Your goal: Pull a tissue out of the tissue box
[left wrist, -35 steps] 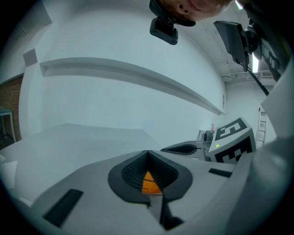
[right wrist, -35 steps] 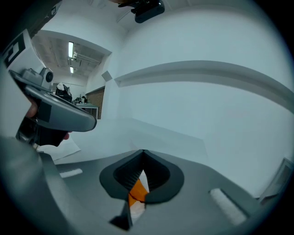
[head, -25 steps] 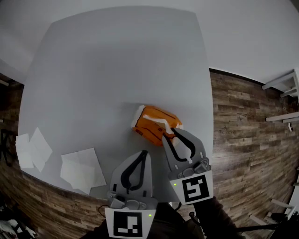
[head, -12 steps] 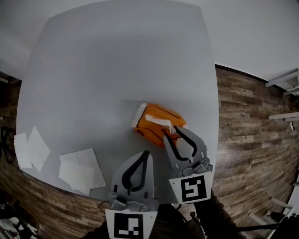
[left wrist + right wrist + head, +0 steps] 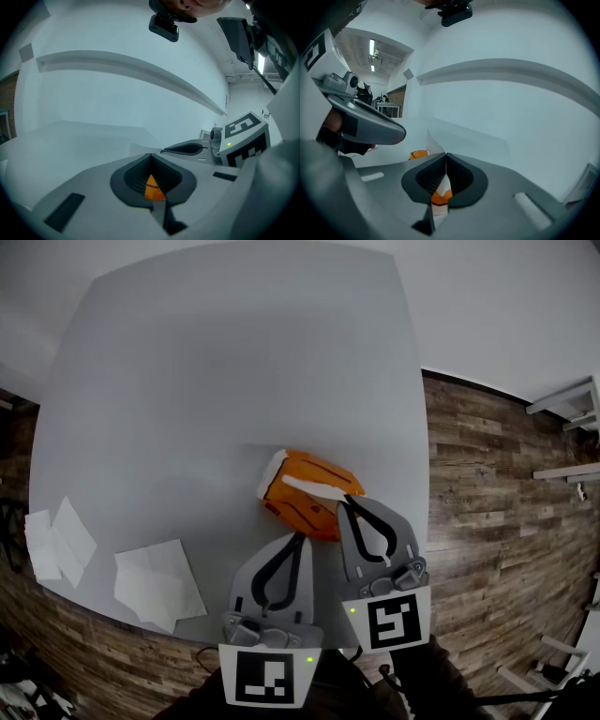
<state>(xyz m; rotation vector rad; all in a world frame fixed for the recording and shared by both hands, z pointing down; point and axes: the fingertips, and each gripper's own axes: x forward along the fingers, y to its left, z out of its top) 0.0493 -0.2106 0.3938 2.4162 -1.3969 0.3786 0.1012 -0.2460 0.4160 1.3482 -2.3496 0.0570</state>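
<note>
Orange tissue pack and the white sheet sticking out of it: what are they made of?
The orange tissue pack: probably soft plastic film, finish unclear; rounded and creased, not boxy. The white sheet: thin matte paper tissue, judging by its limp fold.

In the lower centre of the head view, the left gripper (image 5: 298,538) and right gripper (image 5: 349,502) have pale grey, leaf-shaped jaws. In the gripper views these are lined with black ribbed pads (image 5: 133,177). Each gripper ends in a white cube (image 5: 269,676) printed with black square markers, with a small green light (image 5: 308,659) at one corner. A dark sleeve (image 5: 441,682) fills the bottom right edge.
</note>
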